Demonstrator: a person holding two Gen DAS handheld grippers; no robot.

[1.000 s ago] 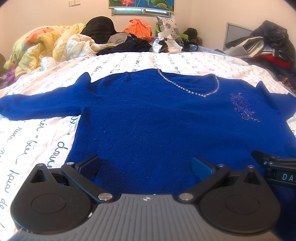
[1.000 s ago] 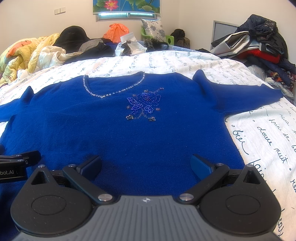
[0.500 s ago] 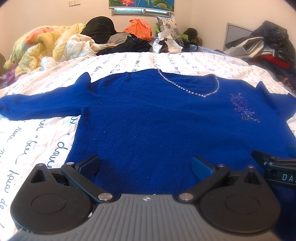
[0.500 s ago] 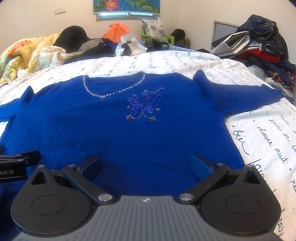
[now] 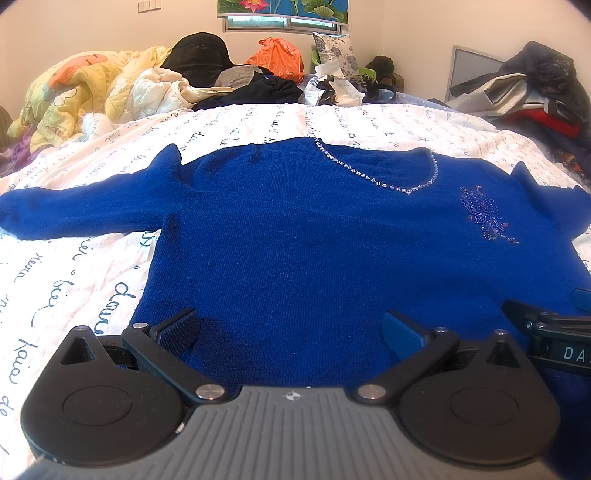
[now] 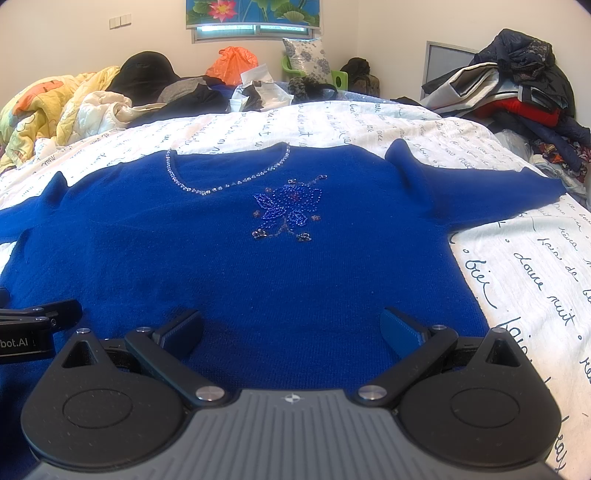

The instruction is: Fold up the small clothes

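Cream walls [image 6: 388, 33] enclose a bed under a white, script-printed cotton sheet [image 6: 535, 266]; a lotus-flower picture [image 6: 255, 11] hangs top centre above a daylit window [image 6: 255, 27].

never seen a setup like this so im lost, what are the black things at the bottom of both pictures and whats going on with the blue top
The black things are hand-held grippers: a person holds one in each hand, and each carries a camera looking forward along its two fingers. So one picture is from the left gripper and the other from the right gripper. Each also catches the edge of the other at its side.

In front of them a blue sweater lies spread flat, front up, on a bed with a white sheet printed with handwriting. It has a sparkly neckline and a beaded flower, and both sleeves are stretched out sideways.

Both grippers are open, over the sweater's bottom edge, and hold nothing. No fold has been made yet. Piles of clothes and bedding sit at the far end.
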